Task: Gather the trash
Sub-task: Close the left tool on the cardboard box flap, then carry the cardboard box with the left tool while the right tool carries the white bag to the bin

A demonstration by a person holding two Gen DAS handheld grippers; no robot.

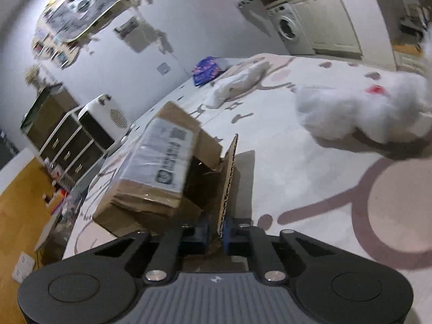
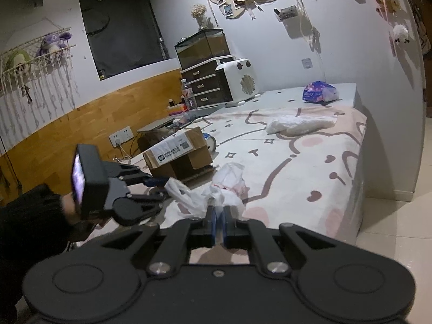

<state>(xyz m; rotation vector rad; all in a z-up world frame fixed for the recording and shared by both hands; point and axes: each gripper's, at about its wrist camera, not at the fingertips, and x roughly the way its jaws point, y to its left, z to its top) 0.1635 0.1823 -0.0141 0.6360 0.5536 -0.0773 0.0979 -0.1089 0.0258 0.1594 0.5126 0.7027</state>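
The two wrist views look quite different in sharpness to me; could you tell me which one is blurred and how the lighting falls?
Left wrist view: motion-smeared, the cardboard box label unreadable and the white plastic bag a soft blur; the wall glares pale. Right wrist view: sharper, the box edges crisp, the bag distinct; dim room light, hanging decorations casting shadows on the wall. Both bend straight lines, fisheye-style.

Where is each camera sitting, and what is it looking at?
Left wrist: sits on the left gripper, looking along its fingers at the cardboard box whose flap they pinch; only the gripper shows.
Right wrist: sits on the right gripper, looking across the bed at the white plastic bag it pinches; a dark sleeve shows at left.
Both see the box, bed and bag.
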